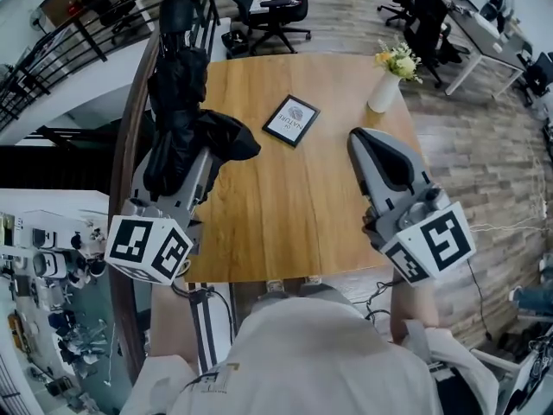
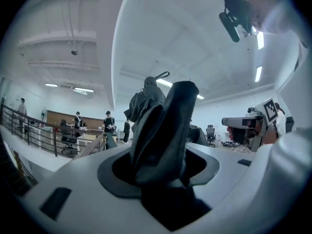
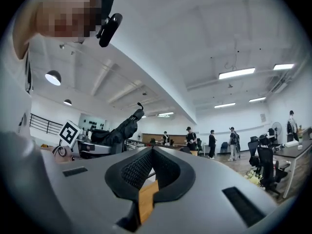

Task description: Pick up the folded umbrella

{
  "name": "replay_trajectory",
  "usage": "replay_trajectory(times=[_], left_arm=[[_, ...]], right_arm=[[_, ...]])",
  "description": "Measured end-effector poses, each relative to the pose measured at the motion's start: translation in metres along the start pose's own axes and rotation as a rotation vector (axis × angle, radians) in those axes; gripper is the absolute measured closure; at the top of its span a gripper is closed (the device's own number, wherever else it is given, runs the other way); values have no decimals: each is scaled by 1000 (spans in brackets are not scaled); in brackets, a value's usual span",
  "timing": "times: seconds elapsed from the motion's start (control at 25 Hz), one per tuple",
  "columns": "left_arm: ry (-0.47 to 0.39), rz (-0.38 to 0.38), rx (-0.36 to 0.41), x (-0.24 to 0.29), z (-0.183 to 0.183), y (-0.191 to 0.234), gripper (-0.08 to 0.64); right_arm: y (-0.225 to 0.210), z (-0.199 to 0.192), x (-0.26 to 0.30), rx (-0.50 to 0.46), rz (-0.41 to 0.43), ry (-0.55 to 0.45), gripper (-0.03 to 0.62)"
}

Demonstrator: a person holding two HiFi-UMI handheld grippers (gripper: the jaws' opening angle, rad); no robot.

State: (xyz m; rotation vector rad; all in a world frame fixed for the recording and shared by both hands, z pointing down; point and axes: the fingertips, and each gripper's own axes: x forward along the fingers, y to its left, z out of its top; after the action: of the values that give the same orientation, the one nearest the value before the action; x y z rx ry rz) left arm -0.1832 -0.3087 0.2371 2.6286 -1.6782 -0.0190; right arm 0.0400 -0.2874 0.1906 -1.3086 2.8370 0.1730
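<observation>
The folded umbrella (image 1: 177,102) was black, its fabric loose and rumpled rather than neatly wrapped, with one slack flap bulging out to the side of the left gripper (image 1: 181,180) nearest the other claw. It ran on as a long, narrow bundle well past the jaw tips, and a thin strap loop (image 2: 163,74) showed at its far end.

In the left gripper view the left gripper (image 2: 161,167) was clamped on the umbrella (image 2: 163,130), whose dark cloth filled the gap between the jaws and rose straight ahead of them. The right gripper view showed the umbrella (image 3: 119,130) slanting up out of that claw, touching nothing else.

The right gripper (image 1: 363,137) hung beside it, well apart from the umbrella, over the wooden table (image 1: 259,206). Its jaws (image 3: 151,152) were pressed together at the tips with nothing between them.
</observation>
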Motion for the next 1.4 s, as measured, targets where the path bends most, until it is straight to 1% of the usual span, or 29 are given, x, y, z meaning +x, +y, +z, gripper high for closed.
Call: replay_trajectory(times=[0.12,0.24,0.44,0.6,0.76,0.92,1.04,1.24,1.4], left_arm=[[-81,7,59,-23,14,-20,314],[-129,7,87,-36,22,-37,314],[-159,17,117,-43,35,-41,314],[-172,19,135,-43,32,-45,314],[-136,-16,122,-38,15,-45,314],[-99,-28,65,-34,-2,-43,314],[-86,-29,47,-34,-3,-42,314],[-76,-37,54,-35,-3,-45,314],[-82,-54,0,-32,-9,-55,314]], right_arm=[[3,5,-19,-22,-20,-48,565],[2,10,-33,-39,-37,-84,565],[-6,25,-35,-97,-66,-110,565],[-13,21,-35,-110,-70,-83,565],[-12,9,-36,-111,-82,-46,565],[-6,-3,-30,-85,-75,-13,565],[-4,-5,-28,-76,-70,6,565],[-1,-7,-32,-76,-72,21,565],[-5,-17,-39,-93,-84,30,565]])
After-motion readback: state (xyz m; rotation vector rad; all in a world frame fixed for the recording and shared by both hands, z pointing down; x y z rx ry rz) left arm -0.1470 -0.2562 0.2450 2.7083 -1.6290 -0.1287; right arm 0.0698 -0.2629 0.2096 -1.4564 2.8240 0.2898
